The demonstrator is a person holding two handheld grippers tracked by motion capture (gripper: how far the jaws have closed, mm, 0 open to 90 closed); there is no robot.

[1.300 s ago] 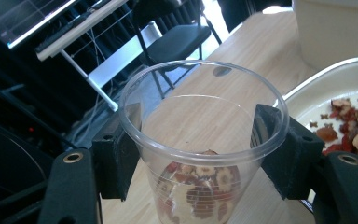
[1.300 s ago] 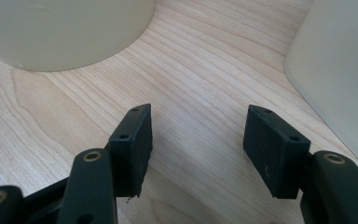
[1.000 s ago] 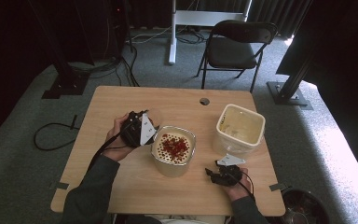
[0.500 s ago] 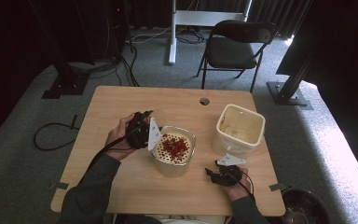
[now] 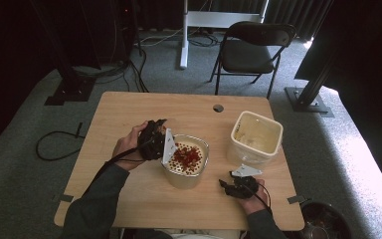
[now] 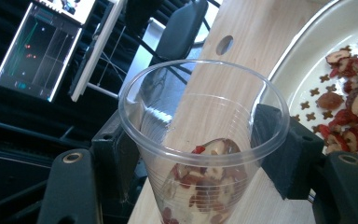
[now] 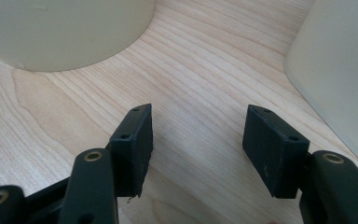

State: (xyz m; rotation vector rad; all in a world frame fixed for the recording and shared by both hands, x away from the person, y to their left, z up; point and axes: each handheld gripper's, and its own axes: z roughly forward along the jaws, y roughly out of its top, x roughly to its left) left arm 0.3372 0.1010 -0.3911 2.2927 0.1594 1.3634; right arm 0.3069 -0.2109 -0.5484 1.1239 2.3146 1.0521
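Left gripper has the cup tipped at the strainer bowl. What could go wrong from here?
1. The clear plastic cup is thin; the left gripper clamps it by the sides, so it may buckle or slip.
2. Dried red fruit slices sit clumped in its bottom; a sudden release could scatter them past the strainer bowl onto the table.
3. The right gripper rests open, not steadying the bowl.
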